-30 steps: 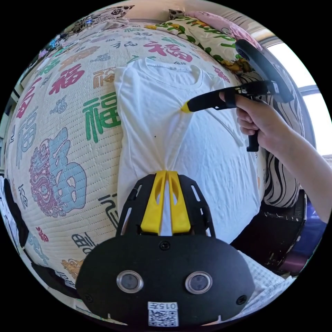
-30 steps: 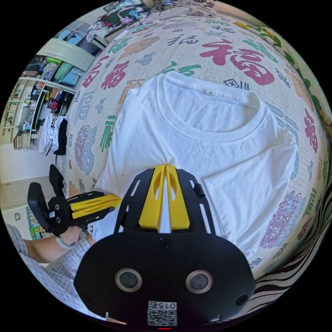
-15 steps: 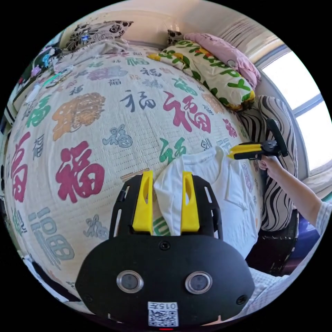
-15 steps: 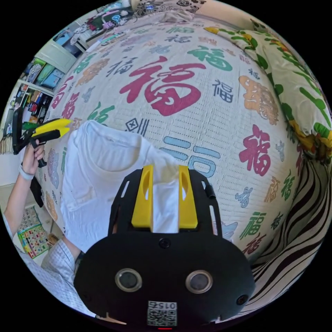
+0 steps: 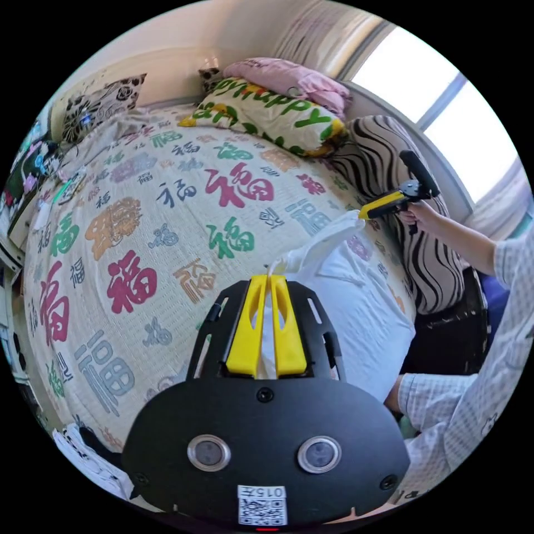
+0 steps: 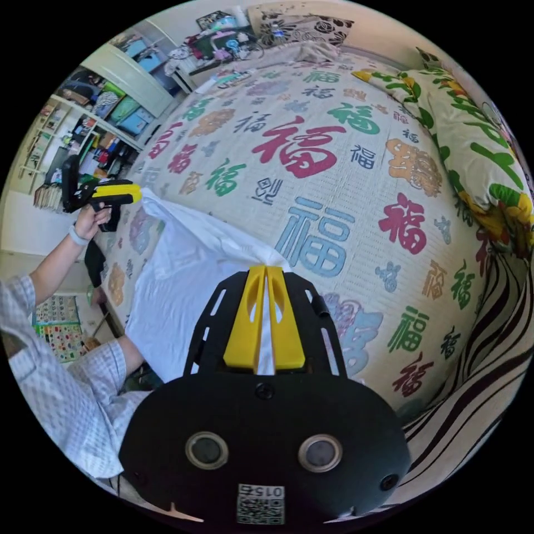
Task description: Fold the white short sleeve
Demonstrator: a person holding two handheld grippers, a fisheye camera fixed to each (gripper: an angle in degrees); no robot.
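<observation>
The white short-sleeve shirt (image 5: pixel 356 295) hangs stretched between both grippers above the near edge of the bed. My left gripper (image 5: pixel 270 278) is shut on one end of its upper edge. In the left gripper view the right gripper (image 5: pixel 362 213) pinches the other end, with a hand on its handle. In the right gripper view my right gripper (image 6: pixel 266 270) is shut on the shirt (image 6: pixel 178 272), and the left gripper (image 6: pixel 139 194) holds the far corner. The shirt's lower part drapes down toward the person and is partly hidden behind the gripper bodies.
A quilted bed cover (image 5: pixel 139 233) printed with coloured characters spreads beyond the shirt. Pillows (image 5: pixel 267 111) lie at the head and a striped blanket (image 5: pixel 389 161) lies along the window side. Shelves (image 6: pixel 94 128) stand past the bed. The person's checked sleeve (image 6: pixel 61 384) is close.
A second ago both grippers pinched the shirt's middle. Half a second ago both stood open at its shoulders. Now both are shut there, and the shirt is lifted off the bed, toward the person.
</observation>
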